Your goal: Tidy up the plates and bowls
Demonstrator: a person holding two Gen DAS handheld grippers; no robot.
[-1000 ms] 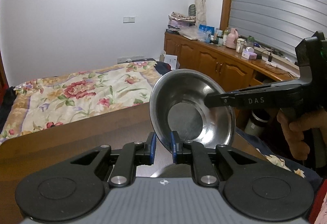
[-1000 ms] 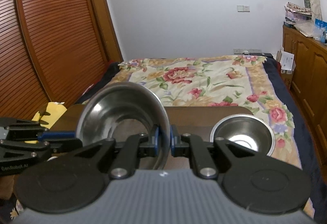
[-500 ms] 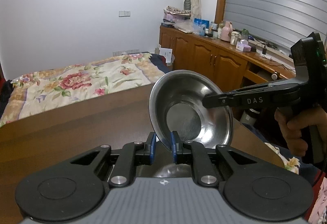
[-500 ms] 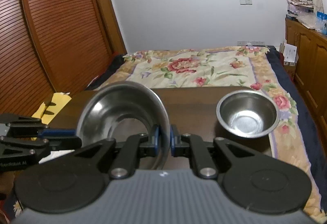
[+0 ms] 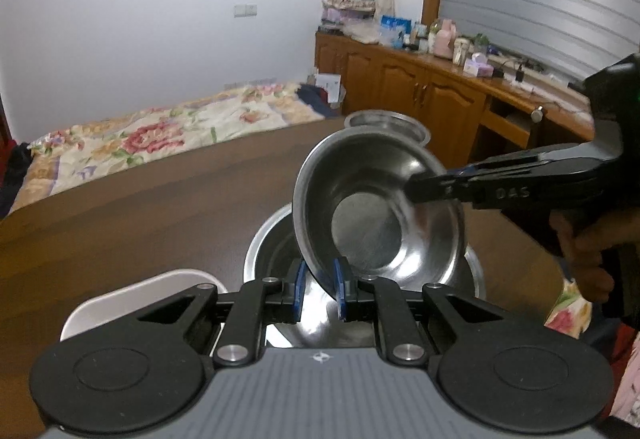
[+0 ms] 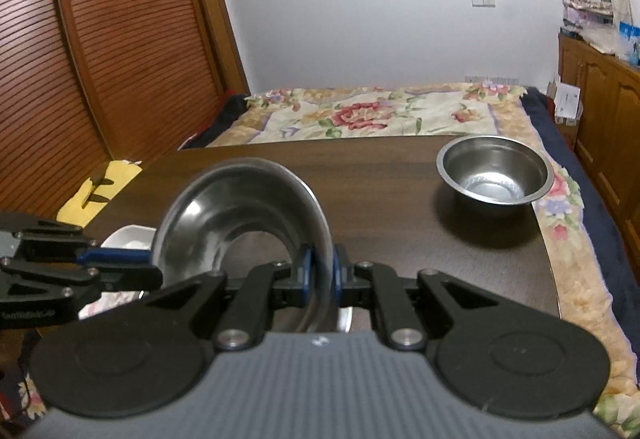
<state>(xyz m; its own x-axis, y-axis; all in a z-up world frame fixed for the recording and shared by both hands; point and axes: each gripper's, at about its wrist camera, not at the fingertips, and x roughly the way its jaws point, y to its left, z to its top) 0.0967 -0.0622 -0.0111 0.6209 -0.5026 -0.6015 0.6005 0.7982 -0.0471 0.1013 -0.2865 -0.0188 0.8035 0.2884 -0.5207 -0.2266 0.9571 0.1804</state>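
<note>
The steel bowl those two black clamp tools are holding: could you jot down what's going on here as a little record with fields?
held item: steel bowl, tilted, off the table
left gripper: shut on the bowl's near rim
right gripper: shut on the rim's opposite side
below it: larger steel bowl on the wooden table
far corner: another steel bowl, standing alone
beside the larger bowl: white dish
backdrop: floral bed, wooden cabinets
</note>
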